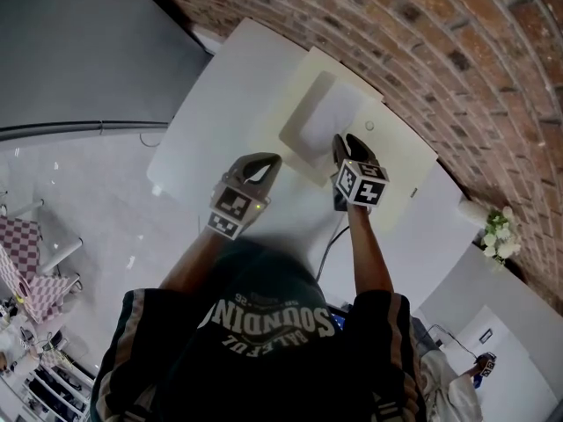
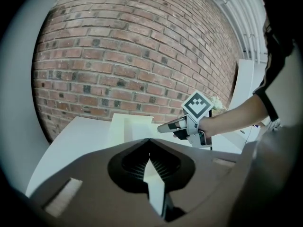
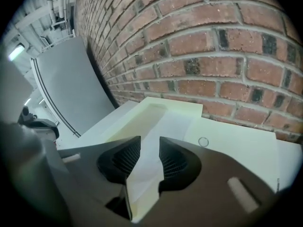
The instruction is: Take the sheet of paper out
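Observation:
A white sheet of paper lies in the recessed tray of a flat cream device on the white table. My right gripper hovers over the sheet's near right corner with its jaws open. In the right gripper view the sheet shows through the gap of that gripper, and the pads do not press on it. My left gripper hangs over the table left of the device, shut and empty. Its tips meet in the left gripper view, which also shows the right gripper.
A brick wall runs close behind the device. A small round button sits on the device's top beside the tray. White flowers stand at the right. A dark cable hangs off the table's near edge. A grey panel stands at the left.

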Tool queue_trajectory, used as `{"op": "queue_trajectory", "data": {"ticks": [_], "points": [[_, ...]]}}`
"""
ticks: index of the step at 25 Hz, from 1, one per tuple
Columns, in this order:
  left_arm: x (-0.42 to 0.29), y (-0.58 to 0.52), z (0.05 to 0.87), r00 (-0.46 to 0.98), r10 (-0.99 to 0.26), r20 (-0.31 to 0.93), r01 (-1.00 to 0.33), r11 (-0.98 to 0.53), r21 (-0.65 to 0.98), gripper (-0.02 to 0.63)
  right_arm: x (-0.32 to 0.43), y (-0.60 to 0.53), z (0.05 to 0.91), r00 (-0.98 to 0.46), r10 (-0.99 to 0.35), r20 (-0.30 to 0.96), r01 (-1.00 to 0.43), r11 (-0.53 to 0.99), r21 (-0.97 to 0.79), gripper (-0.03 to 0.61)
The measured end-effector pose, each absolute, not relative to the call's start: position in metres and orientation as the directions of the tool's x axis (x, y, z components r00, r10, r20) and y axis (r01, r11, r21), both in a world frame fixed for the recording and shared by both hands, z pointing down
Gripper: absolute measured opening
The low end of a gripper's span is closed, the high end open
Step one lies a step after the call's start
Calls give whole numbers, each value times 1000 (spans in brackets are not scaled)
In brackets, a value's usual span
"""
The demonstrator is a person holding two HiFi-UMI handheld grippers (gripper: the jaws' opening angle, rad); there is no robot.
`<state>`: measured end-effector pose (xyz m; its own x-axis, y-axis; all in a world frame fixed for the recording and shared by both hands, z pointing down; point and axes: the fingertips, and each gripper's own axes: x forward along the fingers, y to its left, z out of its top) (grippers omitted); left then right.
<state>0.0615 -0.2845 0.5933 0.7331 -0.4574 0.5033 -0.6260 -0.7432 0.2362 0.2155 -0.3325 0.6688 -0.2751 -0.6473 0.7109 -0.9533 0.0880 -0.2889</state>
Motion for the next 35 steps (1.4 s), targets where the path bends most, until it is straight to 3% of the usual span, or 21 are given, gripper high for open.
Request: {"op": "queue_trajectory", "data": {"ticks": [21, 35], "points": [[37, -286, 602, 702, -484, 523, -670, -697, 255, 11, 235, -349, 742, -248, -517, 819, -923, -129, -362, 202], [22, -287, 605, 683, -504, 529, -697, -666, 266, 11, 231, -349, 761, -212, -445, 870, -945, -132, -298, 187]]}}
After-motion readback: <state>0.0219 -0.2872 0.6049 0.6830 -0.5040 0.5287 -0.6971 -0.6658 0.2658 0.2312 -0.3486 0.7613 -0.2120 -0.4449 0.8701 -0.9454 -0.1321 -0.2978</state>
